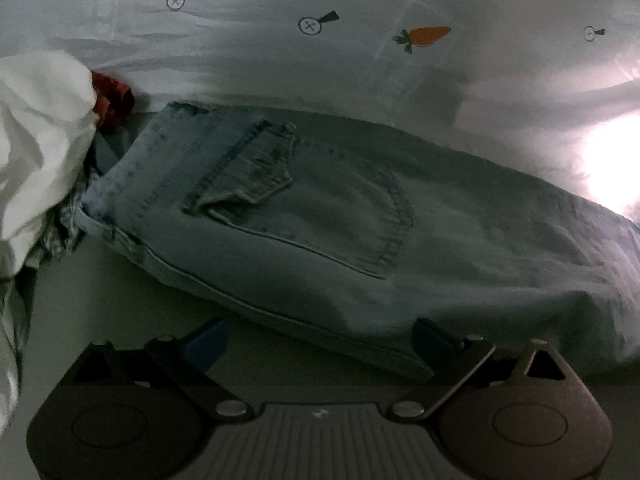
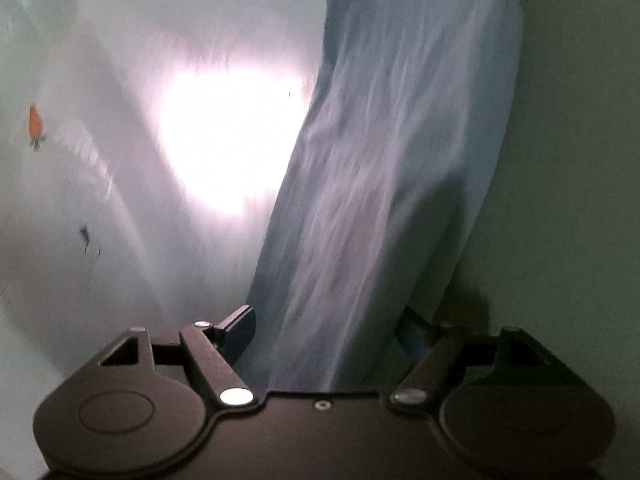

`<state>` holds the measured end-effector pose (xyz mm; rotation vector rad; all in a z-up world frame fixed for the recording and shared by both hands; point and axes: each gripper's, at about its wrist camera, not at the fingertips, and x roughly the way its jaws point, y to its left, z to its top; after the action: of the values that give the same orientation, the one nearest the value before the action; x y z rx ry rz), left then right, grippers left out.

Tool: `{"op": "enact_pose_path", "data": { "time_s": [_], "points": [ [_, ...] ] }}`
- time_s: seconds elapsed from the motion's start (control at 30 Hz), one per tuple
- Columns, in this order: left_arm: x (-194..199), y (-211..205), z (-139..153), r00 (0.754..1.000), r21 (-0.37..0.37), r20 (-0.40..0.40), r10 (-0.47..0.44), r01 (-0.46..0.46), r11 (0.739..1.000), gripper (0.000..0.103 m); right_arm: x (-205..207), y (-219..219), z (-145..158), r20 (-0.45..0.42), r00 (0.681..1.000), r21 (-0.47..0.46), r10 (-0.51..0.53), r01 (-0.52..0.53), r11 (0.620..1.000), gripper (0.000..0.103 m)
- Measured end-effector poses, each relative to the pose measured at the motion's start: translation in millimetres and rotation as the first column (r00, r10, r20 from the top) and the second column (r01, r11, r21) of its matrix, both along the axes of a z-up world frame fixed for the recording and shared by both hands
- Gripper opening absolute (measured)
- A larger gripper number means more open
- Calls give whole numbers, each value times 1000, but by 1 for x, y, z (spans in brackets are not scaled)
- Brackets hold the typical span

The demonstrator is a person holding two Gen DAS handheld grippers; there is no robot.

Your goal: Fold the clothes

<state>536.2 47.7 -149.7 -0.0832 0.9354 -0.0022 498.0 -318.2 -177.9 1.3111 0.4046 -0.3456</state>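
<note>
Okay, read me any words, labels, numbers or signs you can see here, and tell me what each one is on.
There are no readable words, brand names or numbers.
"x" inside a circle: printed on the white sheet, at and.
A third such circle mark: too small to read.
Orange carrot: a picture on the sheet, with no text.
Jeans: no label shows.
Small mark on the left gripper body: too small to read.
</note>
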Motion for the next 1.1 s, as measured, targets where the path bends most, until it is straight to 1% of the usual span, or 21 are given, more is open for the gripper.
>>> {"op": "enact_pose_path", "data": {
  "time_s": [0.1, 0.17, 0.2, 0.23, 0.27, 0.33, 0.37, 0.43, 0.5, 0.57, 0.6, 0.67, 0.7, 0.73, 0.83, 0.87, 0.9, 0.93, 1.0, 1.07, 1.1],
  "points": [
    [6, 14, 1, 999, -5, 17, -42, 42, 999, 98, 10, 36, 3, 1, 1000, -3, 8, -8, 1000, 78],
    [11, 20, 0, 997, -11, 25, -70, 70, 997, 98, 10, 59, 12, 15, 999, -10, -28, 28, 1000, 78],
    [14, 22, 0, 996, -8, 29, -84, 84, 996, 98, 9, 64, 15, 23, 999, 4, -46, 46, 999, 78],
    [17, 24, -2, 995, -4, 32, -96, 96, 995, 98, 8, 70, 19, 37, 997, 27, -62, 61, 998, 78],
    [21, 24, -3, 994, 9, 32, -103, 102, 995, 98, 6, 73, 21, 77, 995, 76, -64, 58, 995, 79],
    [28, 26, -9, 994, 29, 34, -106, 105, 994, 98, 4, 81, 21, 174, 983, 169, -50, 20, 985, 79],
    [32, 26, -13, 995, 27, 27, -101, 100, 995, 98, 4, 85, 21, 193, 980, 189, -45, 8, 982, 79],
    [39, 28, -22, 996, 21, 12, -89, 88, 996, 98, 11, 89, 19, 132, 991, 163, -20, -2, 987, 79],
    [41, 34, -29, 999, -8, -7, -53, 53, 999, 98, 14, 96, 13, 63, 998, 178, 7, -18, 984, 79],
    [42, 42, -37, 999, -63, -25, -20, 18, 998, 98, 21, 105, 10, 39, 998, 172, 45, -51, 984, 79],
    [41, 47, -41, 999, -98, -34, -5, 1, 995, 98, 25, 110, 10, 22, 998, 153, 66, -68, 986, 81],
    [40, 55, -50, 998, -153, -52, 26, -34, 988, 99, 37, 119, 16, -24, 994, 66, 105, -103, 993, 84],
    [38, 57, -52, 998, -173, -46, 38, -45, 984, 100, 42, 122, 21, -42, 991, 30, 125, -124, 992, 88],
    [37, 58, -54, 998, -188, -42, 46, -53, 981, 100, 47, 124, 26, -54, 988, 2, 145, -145, 989, 89],
    [37, 49, -55, 999, -151, -41, 27, -32, 988, 103, 50, 129, 42, -70, 976, -59, 208, -212, 975, 89],
    [37, 47, -56, 999, -139, -40, 22, -27, 990, 103, 47, 129, 45, -52, 975, -55, 218, -221, 974, 89],
    [37, 45, -56, 999, -133, -39, 25, -30, 991, 103, 43, 127, 46, -15, 976, -26, 218, -219, 975, 89],
    [37, 43, -56, 999, -128, -36, 28, -32, 991, 103, 37, 121, 41, 39, 979, 33, 202, -204, 979, 89],
    [35, 41, -57, 999, -126, -31, 31, -35, 991, 103, 21, 112, 26, 146, 982, 190, 119, -146, 971, 88],
    [34, 41, -58, 999, -125, -26, 30, -33, 992, 103, 5, 106, 4, 232, 973, 358, 6, -91, 929, 88],
    [34, 41, -58, 999, -125, -24, 29, -32, 992, 103, 1, 104, -3, 243, 970, 403, -22, -80, 912, 86]
  ]
}}
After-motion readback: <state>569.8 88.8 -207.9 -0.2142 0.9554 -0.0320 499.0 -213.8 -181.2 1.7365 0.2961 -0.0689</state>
